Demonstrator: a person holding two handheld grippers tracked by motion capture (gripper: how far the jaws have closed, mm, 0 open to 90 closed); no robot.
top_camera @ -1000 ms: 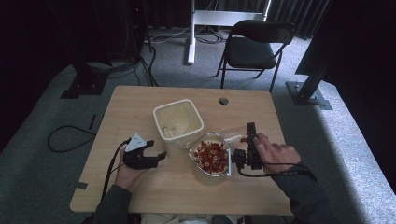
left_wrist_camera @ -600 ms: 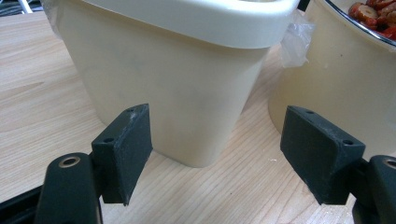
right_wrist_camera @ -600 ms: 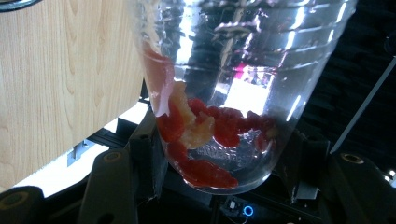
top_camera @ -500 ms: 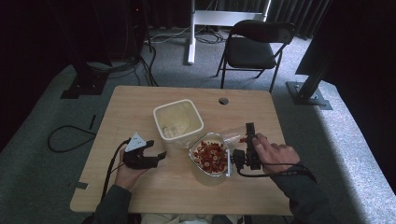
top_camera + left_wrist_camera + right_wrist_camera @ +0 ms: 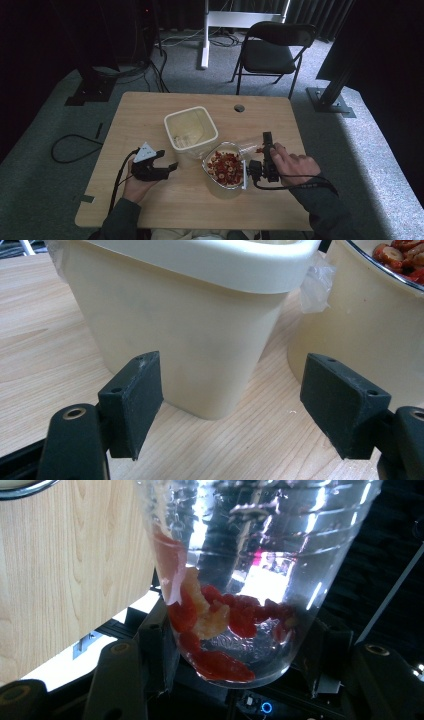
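Observation:
A clear plastic cup (image 5: 245, 146) lies tilted over the rim of a bowl (image 5: 210, 172) of red dried fruit pieces (image 5: 226, 168). My right gripper (image 5: 260, 150) is shut on the cup. In the right gripper view the cup (image 5: 260, 555) sits between the jaws of the right gripper (image 5: 240, 650), with a few red and pale pieces (image 5: 220, 615) at its bottom. My left gripper (image 5: 169, 162) rests on the table, open and holding nothing. In the left gripper view the left gripper (image 5: 232, 367) faces a cream square container (image 5: 200, 330), with the bowl (image 5: 350, 340) at the right.
The cream container (image 5: 191, 129) stands mid-table, just behind the bowl. The wooden table (image 5: 150, 120) has a cable hole (image 5: 239, 107) at the back. A folding chair (image 5: 272, 52) stands beyond the table. Cables trail from both grippers.

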